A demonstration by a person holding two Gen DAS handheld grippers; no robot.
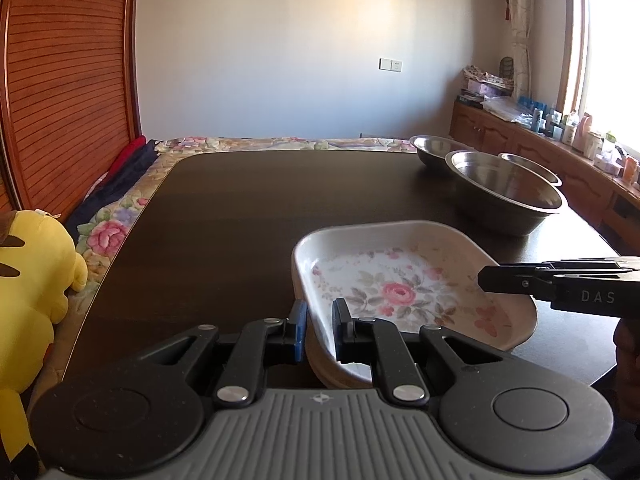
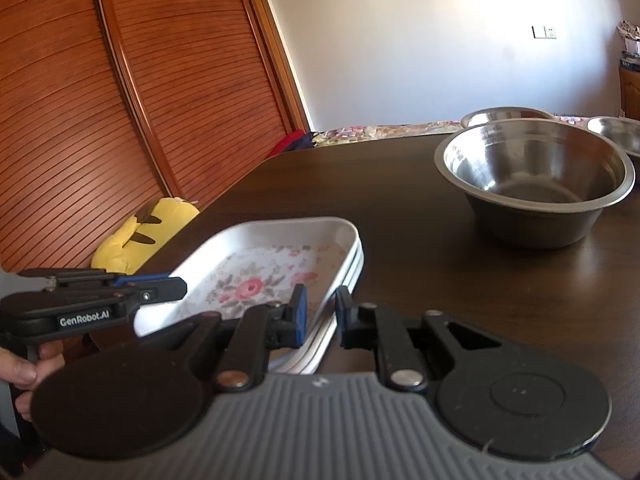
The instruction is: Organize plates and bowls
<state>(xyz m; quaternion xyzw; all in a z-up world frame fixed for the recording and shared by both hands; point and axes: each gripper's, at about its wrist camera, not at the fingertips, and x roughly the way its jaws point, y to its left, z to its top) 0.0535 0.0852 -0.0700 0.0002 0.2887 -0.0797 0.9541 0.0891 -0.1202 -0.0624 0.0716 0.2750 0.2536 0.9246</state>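
A white rectangular plate (image 1: 400, 280) with a pink rose pattern sits low over the near part of the dark table (image 1: 240, 220). In the right wrist view its edge (image 2: 354, 264) shows several layers, like stacked plates. My left gripper (image 1: 320, 312) is shut on the plate's near-left rim. My right gripper (image 2: 322, 300) is shut on the opposite rim and reaches in from the right in the left wrist view (image 1: 486, 278). The left gripper (image 2: 182, 286) shows at the plate's left side. Three steel bowls stand at the far right: a large one (image 2: 536, 176), one behind it (image 2: 504, 114) and one beside it (image 2: 616, 132).
A yellow plush toy (image 1: 32, 280) lies on a floral bedspread (image 1: 108, 236) left of the table. A slatted wooden door (image 2: 120, 100) rises behind it. A cluttered wooden sideboard (image 1: 560, 140) runs under the window at right. A hand (image 2: 24, 368) holds the left gripper's handle.
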